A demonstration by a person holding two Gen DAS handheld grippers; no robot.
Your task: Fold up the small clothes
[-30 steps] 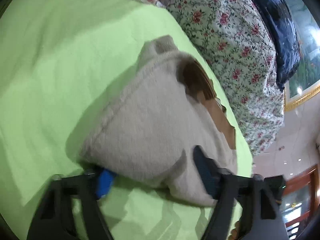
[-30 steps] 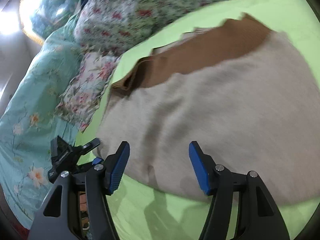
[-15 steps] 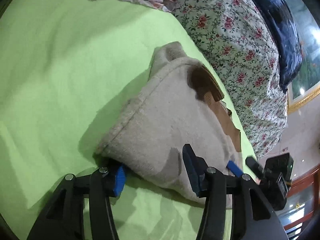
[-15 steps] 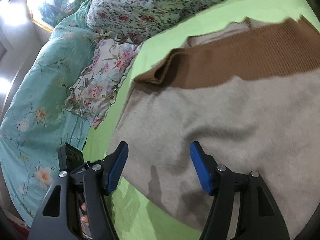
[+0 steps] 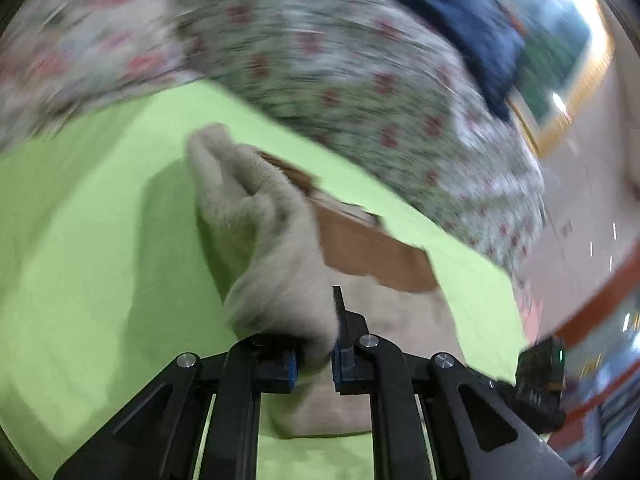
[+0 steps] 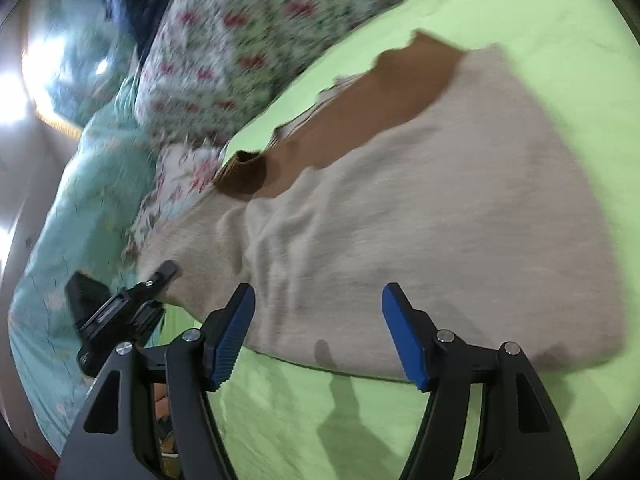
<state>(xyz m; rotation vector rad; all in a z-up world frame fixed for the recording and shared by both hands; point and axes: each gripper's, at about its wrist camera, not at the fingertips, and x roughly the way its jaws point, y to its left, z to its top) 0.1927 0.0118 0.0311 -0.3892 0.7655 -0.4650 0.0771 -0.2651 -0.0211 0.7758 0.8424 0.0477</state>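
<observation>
- Where the green sheet [image 6: 520,8] runs out on your right-hand view, it meets a flowered quilt [image 6: 224,40] along its far edge and a teal flowered cover [image 6: 68,216] at its left; the beige garment [image 6: 440,208] lies with one corner close against that left border.
- To the right of and below the garment in that same view you have bare green sheet, with open room on that side.
- From your left wrist view, the bare sheet [image 5: 80,240] spreads wide to the left of the garment [image 5: 256,240], while the flowered quilt [image 5: 360,92] closes in above and to the right, and a dark blue cloth [image 5: 460,16] lies on top of it.
- A brown ribbed band [image 6: 360,116] runs along the garment's far edge, ending in a small brown cuff-like opening at its left.
- Your left gripper [image 5: 314,354] has just been closing and now pinches a bunched fold of the beige garment between its blue pads, the cloth rising in a ridge ahead of the jaws.
- Your right gripper [image 6: 318,334] stands wide apart, its blue fingertips [image 6: 394,304] over the garment's near hem; nothing is clamped, and you cannot tell whether the tips touch the cloth.
- Your left gripper [image 6: 120,312] shows at the garment's left corner in the right wrist view.
</observation>
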